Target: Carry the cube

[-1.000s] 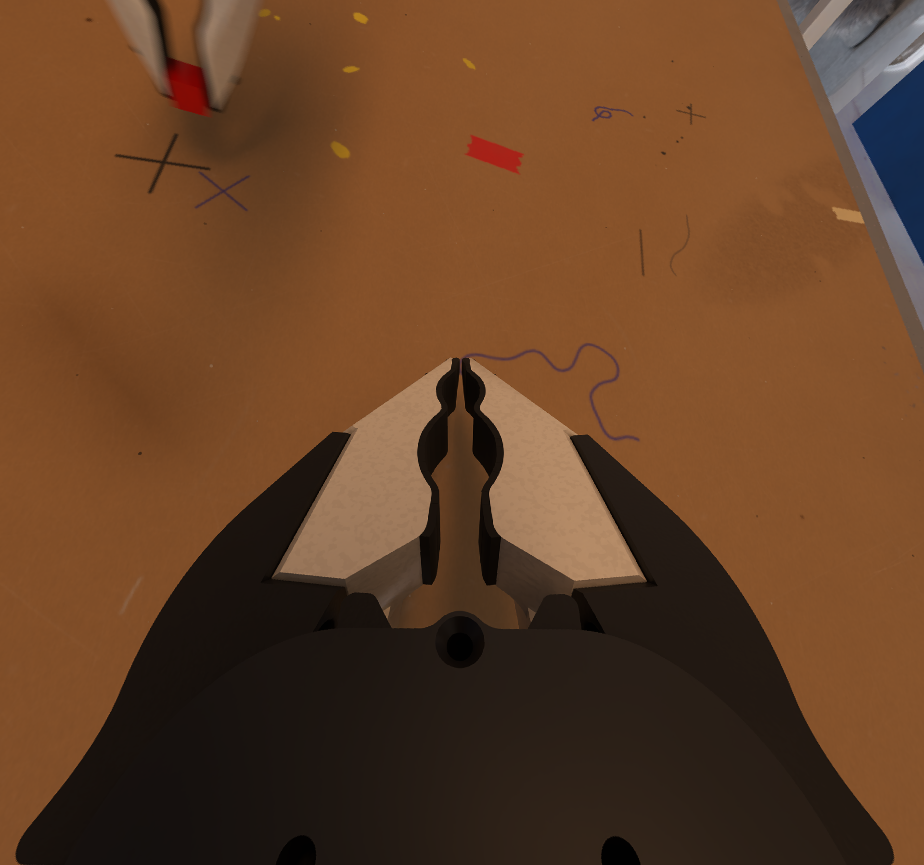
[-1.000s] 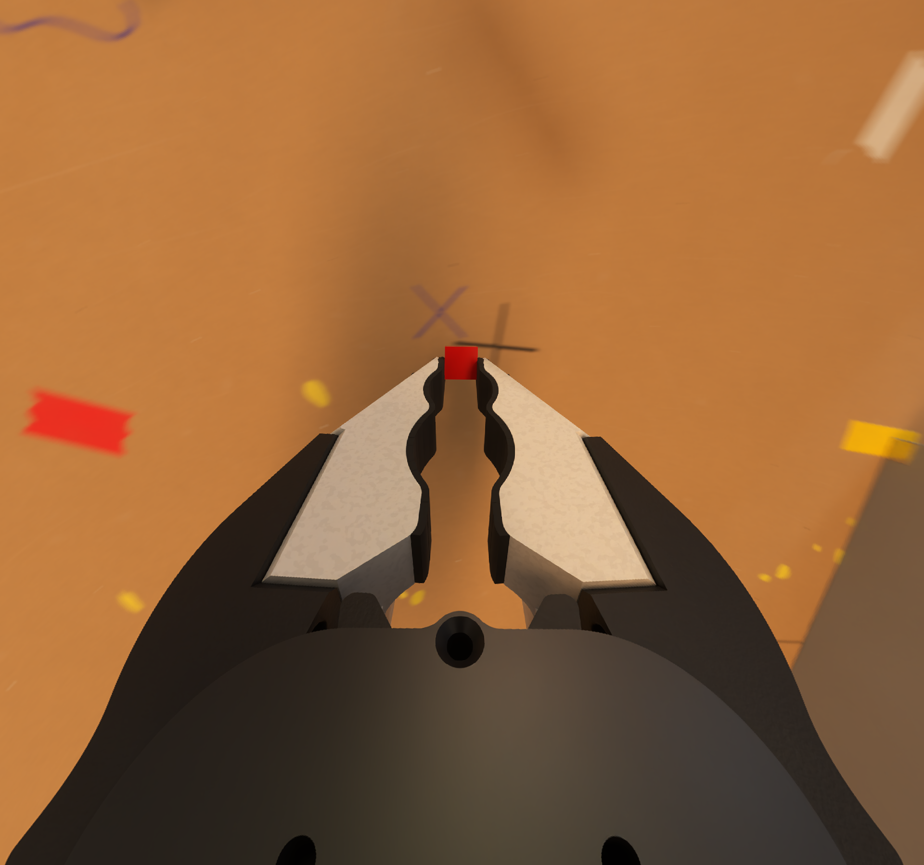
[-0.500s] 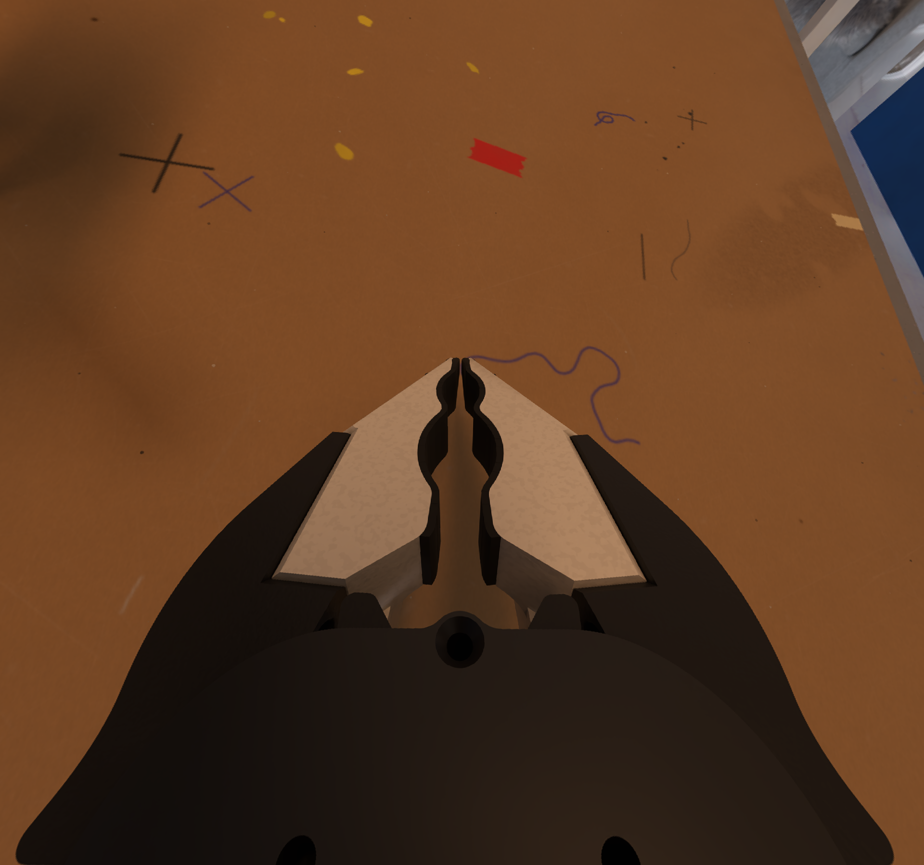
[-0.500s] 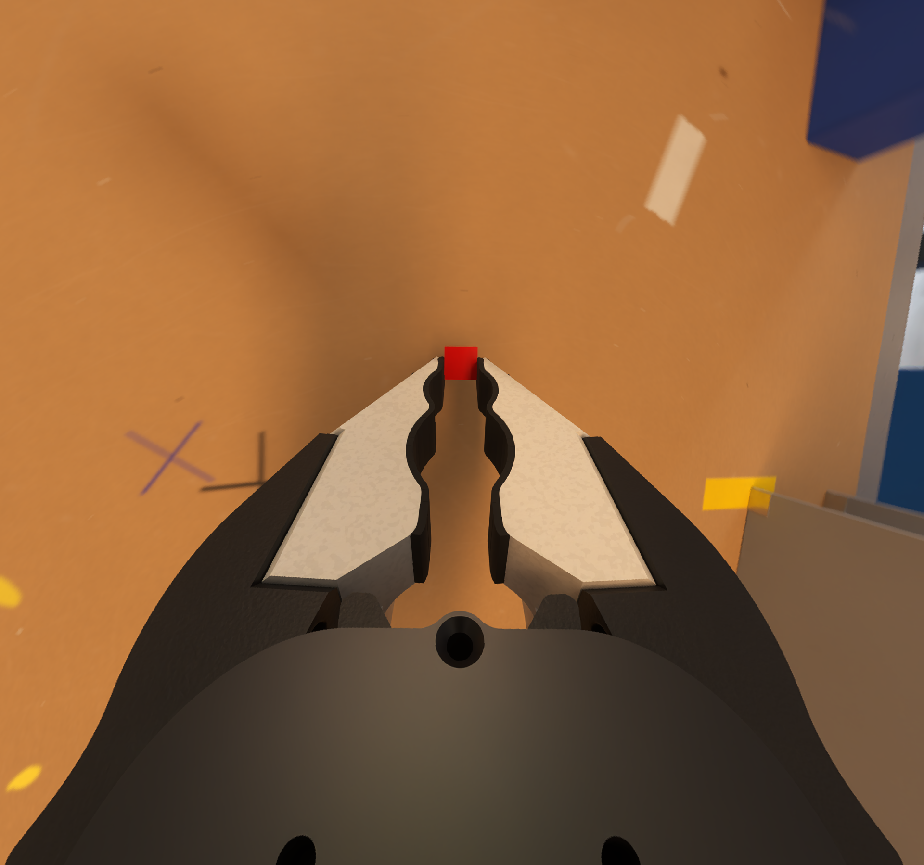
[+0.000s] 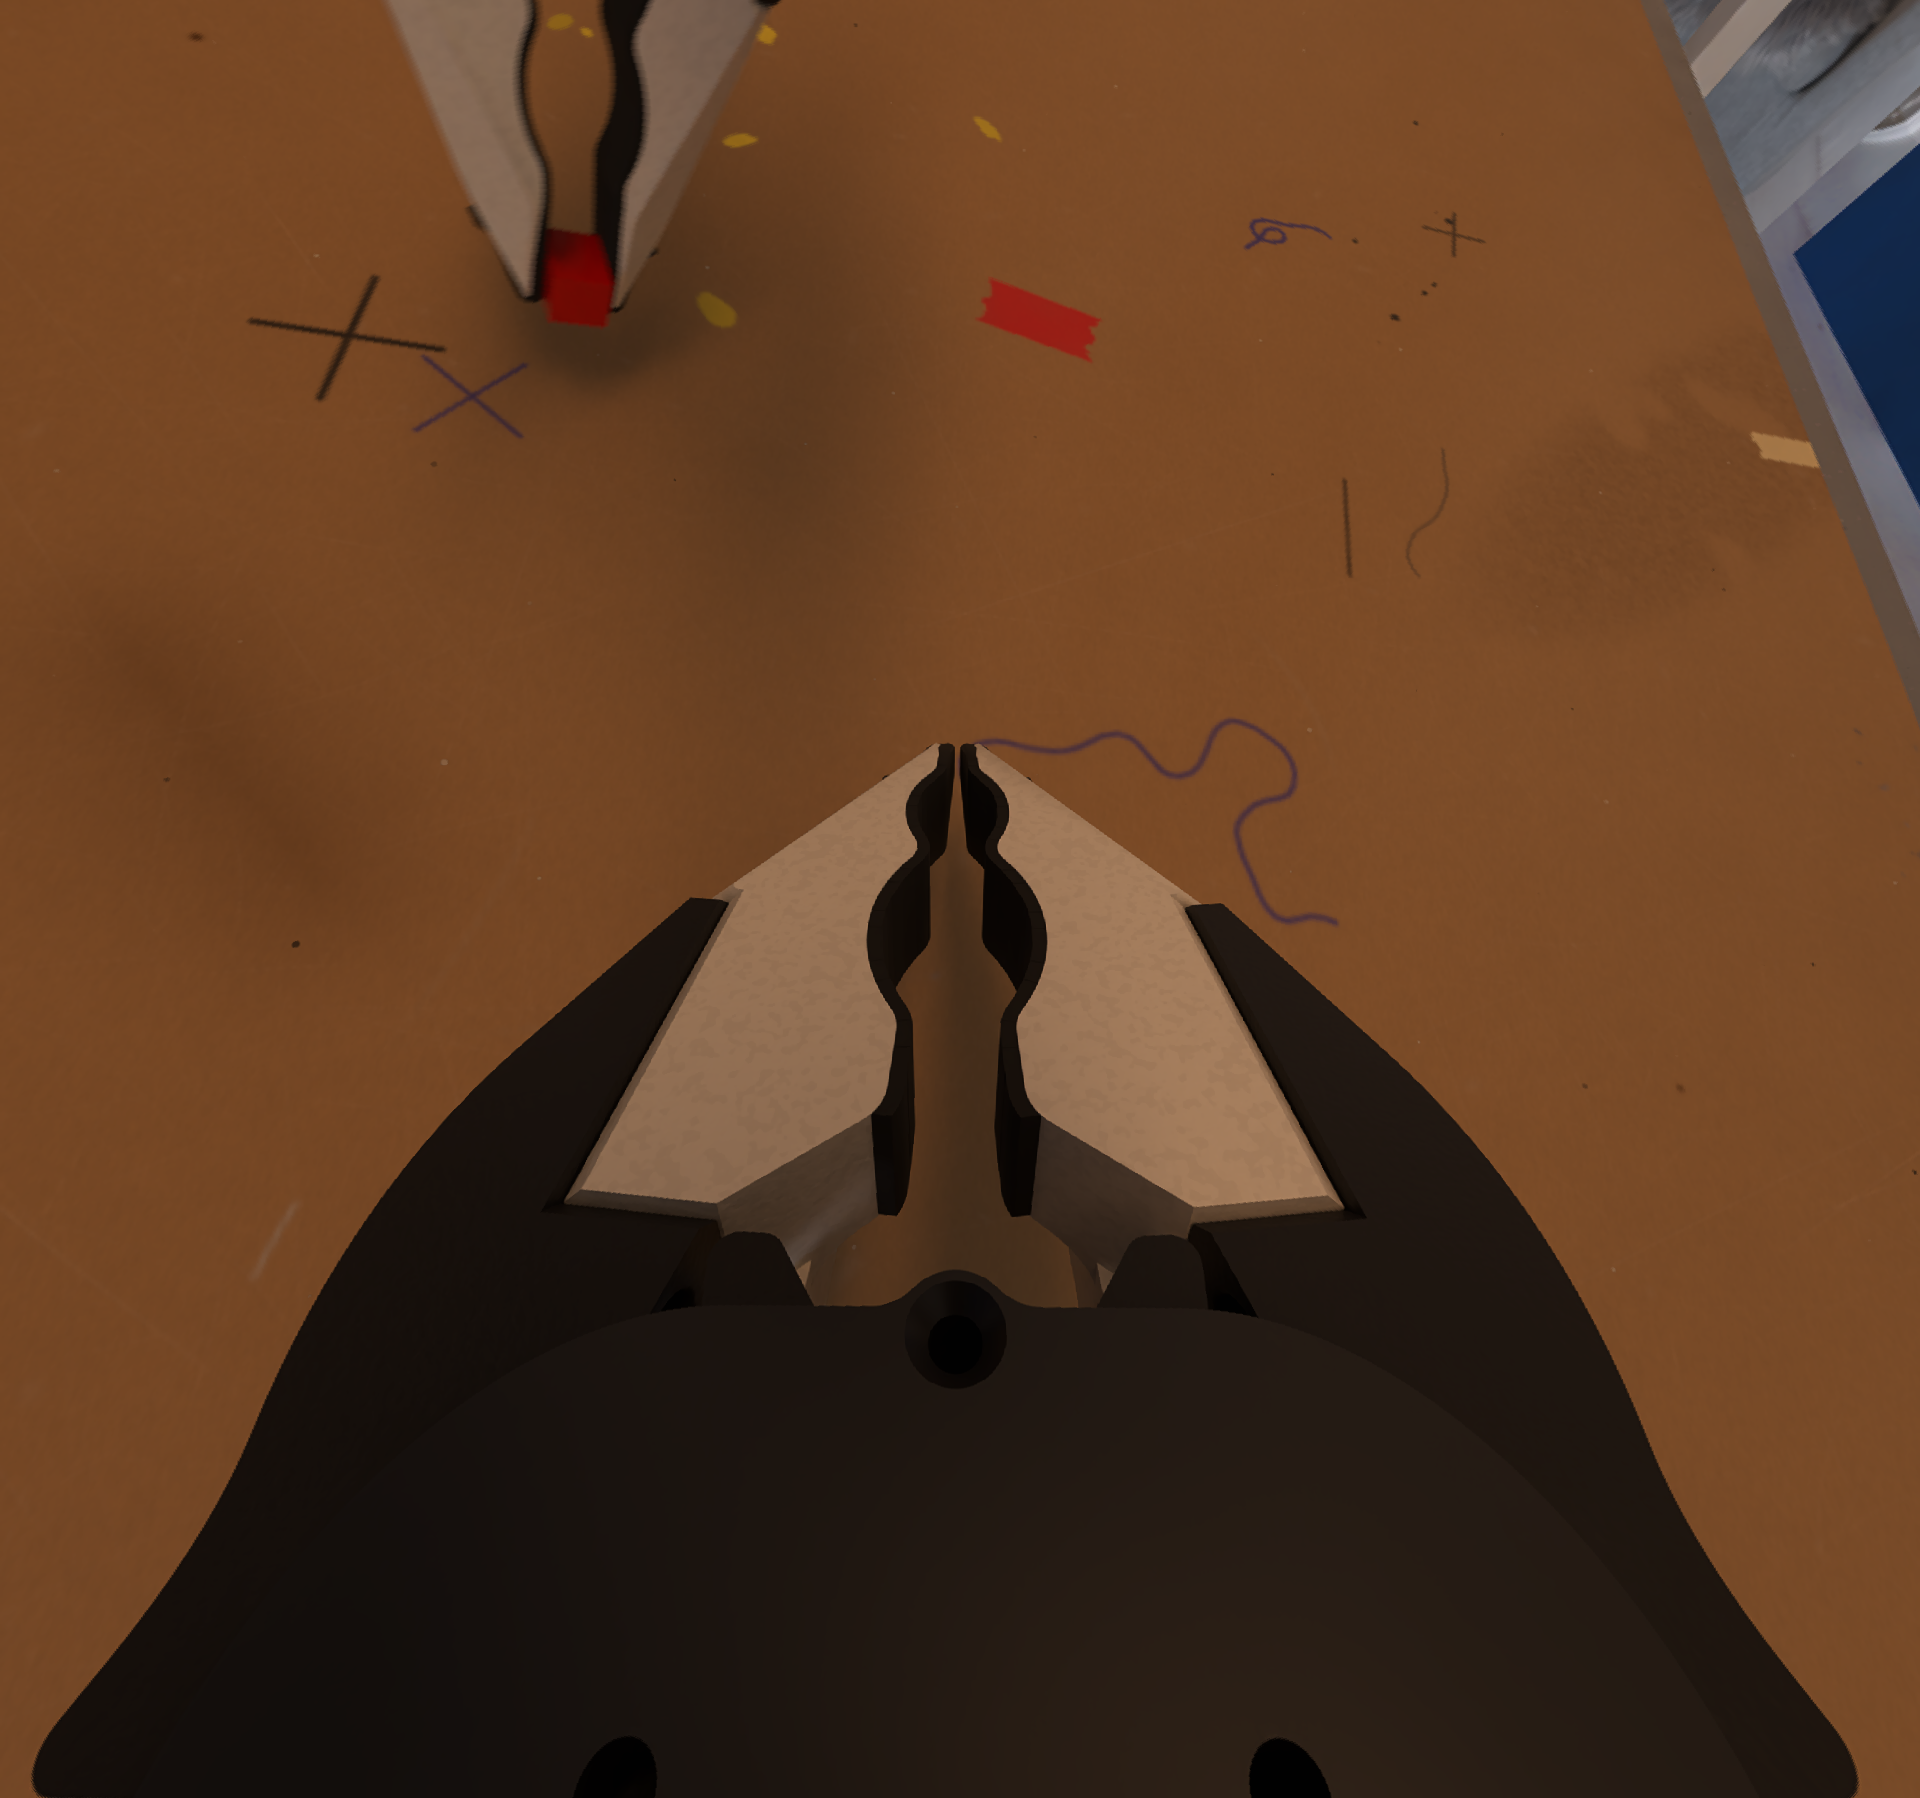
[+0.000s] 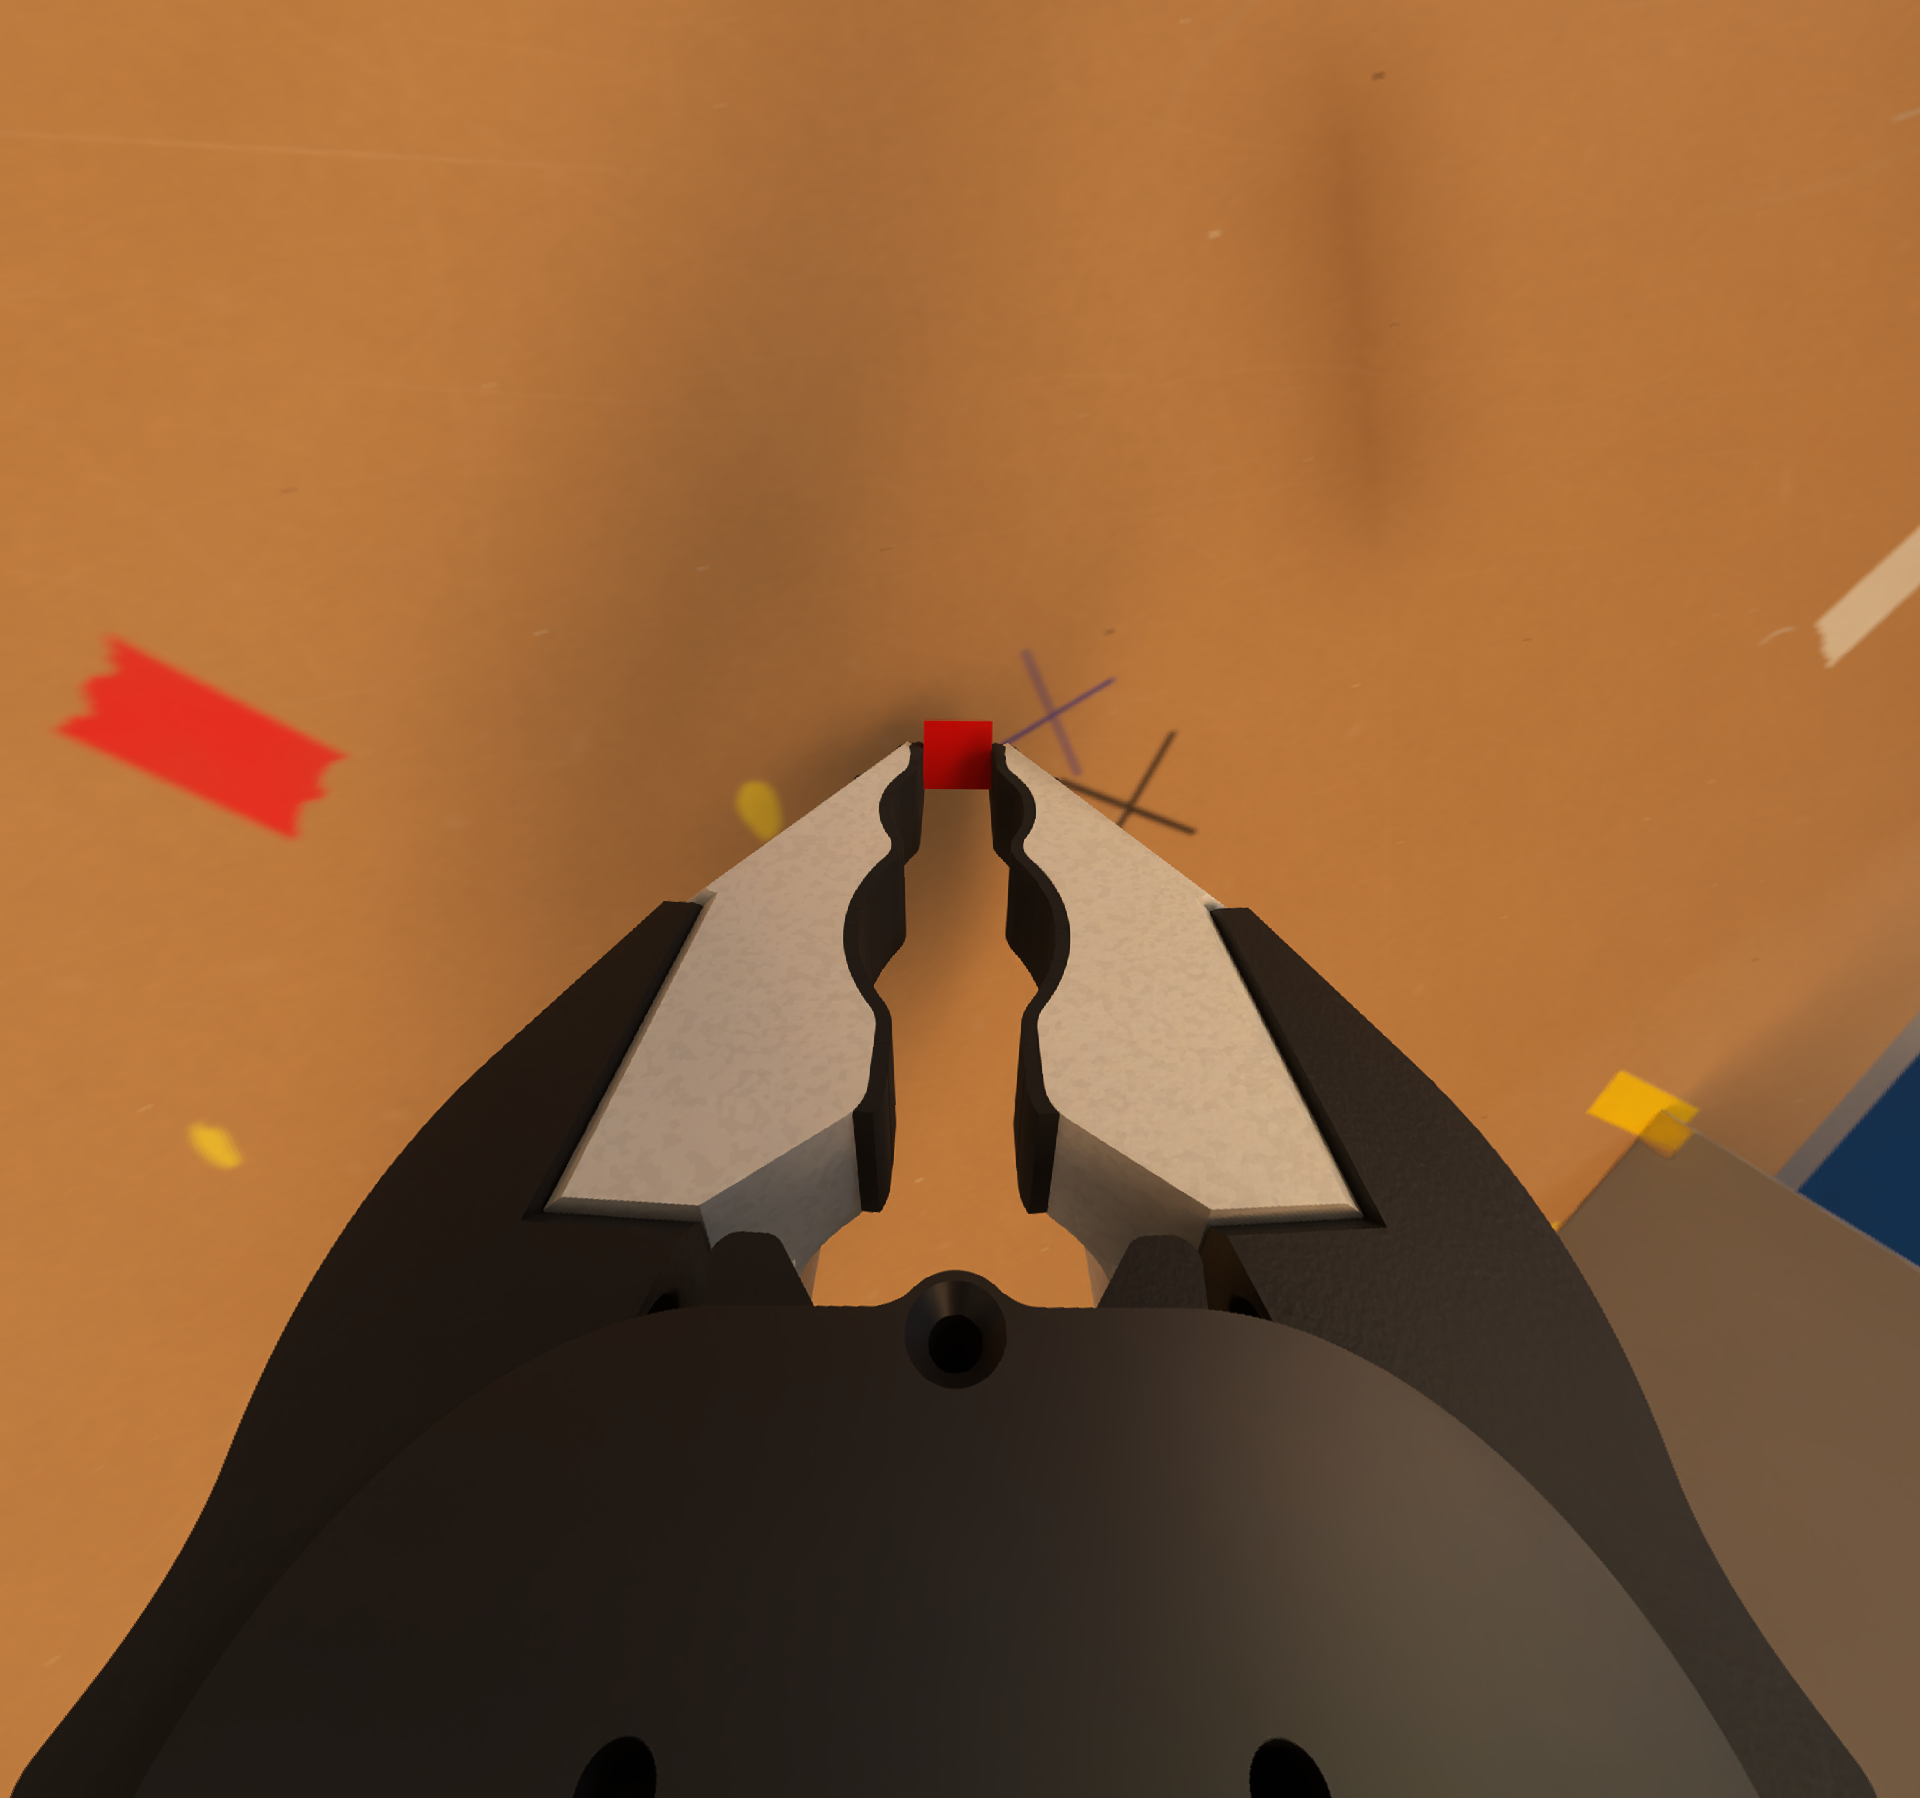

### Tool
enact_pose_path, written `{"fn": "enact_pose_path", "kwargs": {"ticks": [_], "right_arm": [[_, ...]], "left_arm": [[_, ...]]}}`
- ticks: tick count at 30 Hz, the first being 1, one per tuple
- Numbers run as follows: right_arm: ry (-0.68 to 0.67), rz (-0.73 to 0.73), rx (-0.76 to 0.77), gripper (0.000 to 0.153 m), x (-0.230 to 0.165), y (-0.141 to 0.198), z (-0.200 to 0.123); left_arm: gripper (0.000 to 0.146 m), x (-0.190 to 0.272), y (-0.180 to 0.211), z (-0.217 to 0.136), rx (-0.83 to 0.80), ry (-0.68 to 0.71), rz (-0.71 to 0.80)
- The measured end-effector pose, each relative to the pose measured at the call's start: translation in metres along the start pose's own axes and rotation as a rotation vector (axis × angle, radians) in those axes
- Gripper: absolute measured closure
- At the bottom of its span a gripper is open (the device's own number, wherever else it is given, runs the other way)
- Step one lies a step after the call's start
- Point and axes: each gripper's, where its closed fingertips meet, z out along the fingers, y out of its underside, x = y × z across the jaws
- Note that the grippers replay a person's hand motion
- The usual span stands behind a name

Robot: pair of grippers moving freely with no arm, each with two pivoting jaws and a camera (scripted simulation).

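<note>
The small red cube [image 6: 957, 754] is pinched between the tips of my right gripper [image 6: 957, 761], which is shut on it. In the left wrist view the cube [image 5: 575, 278] and the right gripper [image 5: 577, 288] show at the upper left, tips down close to the brown table, beside a black cross mark [image 5: 346, 336] and a purple cross mark [image 5: 470, 398]. My left gripper [image 5: 956, 756] is shut and empty, low over the table's middle, well apart from the cube.
A red tape strip [image 5: 1039, 320] lies on the table right of the cube; it also shows in the right wrist view [image 6: 203, 735]. Yellow paint specks [image 5: 717, 307] dot the far side. The table edge [image 5: 1766, 294] runs along the right. A grey box [image 6: 1756, 1333] with yellow tape stands at lower right.
My right gripper, still holding the cube, swung away out of the left wrist view and has come back down beside the cross marks. My left gripper has not moved.
</note>
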Motion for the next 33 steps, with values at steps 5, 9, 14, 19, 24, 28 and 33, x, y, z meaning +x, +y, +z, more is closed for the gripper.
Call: {"fn": "enact_pose_path", "kwargs": {"ticks": [5,9,14,19,24,28,33], "right_arm": [[0.044,0.105,0.042,0.141,0.0,0.009,-0.015],[0.241,0.381,0.043,0.141,0.068,0.049,-0.021],[0.235,0.484,-0.012,0.141,0.095,0.075,0.006],[0.153,0.439,0.01,0.141,0.065,0.054,0.008],[0.115,0.36,-0.009,0.141,0.018,0.034,-0.001],[0.066,0.347,0.02,0.141,-0.018,0.019,-0.012],[0.242,0.581,0.025,0.141,0.025,0.068,-0.037]], "left_arm": [[0.145,0.0,0.0,0.001,-0.005,0.001,0.001],[0.145,0.001,0.0,0.002,-0.006,0.001,0.004],[0.146,0.007,-0.003,0.001,0.015,0.034,0.014],[0.146,0.018,-0.004,0.006,-0.004,0.102,0.013],[0.145,0.02,-0.008,0.01,-0.008,0.132,-0.03],[0.146,0.018,-0.008,0.013,-0.014,0.135,-0.06],[0.145,0.017,-0.008,0.015,-0.019,0.13,-0.065]]}}
